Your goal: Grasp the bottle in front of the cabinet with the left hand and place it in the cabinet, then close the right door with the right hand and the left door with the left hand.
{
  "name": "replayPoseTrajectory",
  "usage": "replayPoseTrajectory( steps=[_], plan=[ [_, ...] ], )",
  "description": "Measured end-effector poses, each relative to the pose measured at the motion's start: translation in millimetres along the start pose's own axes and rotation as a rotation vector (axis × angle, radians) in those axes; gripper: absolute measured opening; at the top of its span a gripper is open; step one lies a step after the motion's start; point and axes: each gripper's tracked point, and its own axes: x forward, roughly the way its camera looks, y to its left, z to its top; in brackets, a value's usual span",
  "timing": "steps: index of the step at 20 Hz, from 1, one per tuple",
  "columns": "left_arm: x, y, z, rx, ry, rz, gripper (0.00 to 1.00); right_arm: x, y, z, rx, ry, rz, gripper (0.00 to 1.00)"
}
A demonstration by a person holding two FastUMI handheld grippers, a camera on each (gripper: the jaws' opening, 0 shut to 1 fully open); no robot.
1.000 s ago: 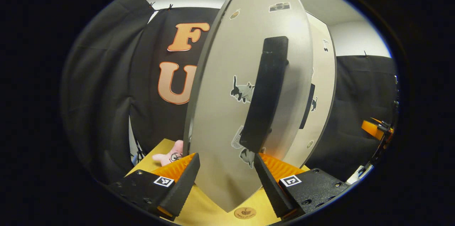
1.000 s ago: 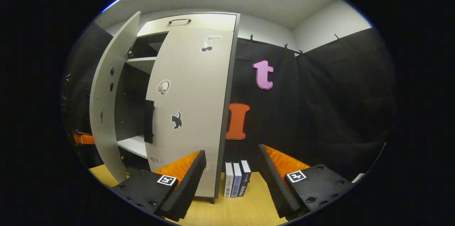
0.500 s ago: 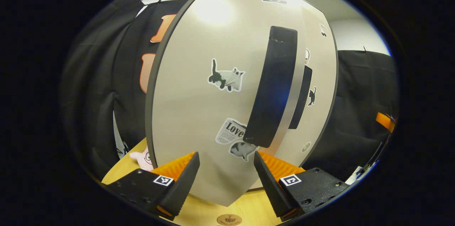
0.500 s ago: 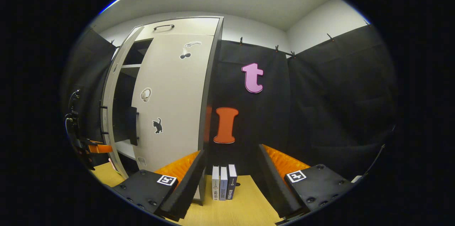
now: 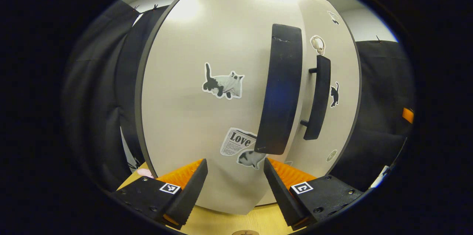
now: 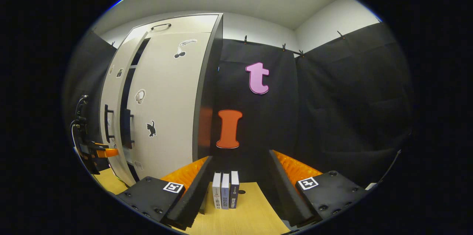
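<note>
Facing left door close up, left gripper spread wide, holding nothing; contact with door cannot be told. Newspaper sticker on door reads "Love"; cat sticker above. Left handle beside right handle. Right gripper spread, empty, over table, books beyond. Narrow gap between doors; right door shut. Bottle hidden.

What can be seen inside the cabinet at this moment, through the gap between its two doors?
Between the left door and right door of the cabinet, only a narrow dark slit and a pale shelf edge show. The doors hide everything deeper inside.
</note>
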Motion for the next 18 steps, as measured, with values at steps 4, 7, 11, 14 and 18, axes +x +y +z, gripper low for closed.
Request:
replayPoseTrajectory(
  steps=[4,7,11,14,18],
  plan=[
    [-4,0,2,0.01,0.015,0.02,0.93,10,-4,-3,0.009,0.007,0.007,0.97],
    [-5,-3,9,0.014,0.023,0.034,0.94,15,-9,-2,0.019,0.015,0.01,0.96],
    [-31,-12,32,0.024,-0.011,0.026,0.94,18,-14,4,0.034,0.011,0.019,0.96],
    [-56,-9,53,0.052,-0.052,0.055,0.93,17,-16,5,0.038,0.009,0.023,0.96],
    [-92,-6,81,0.054,-0.102,0.075,0.93,11,-19,9,0.044,0.003,0.028,0.96]
  ],
)
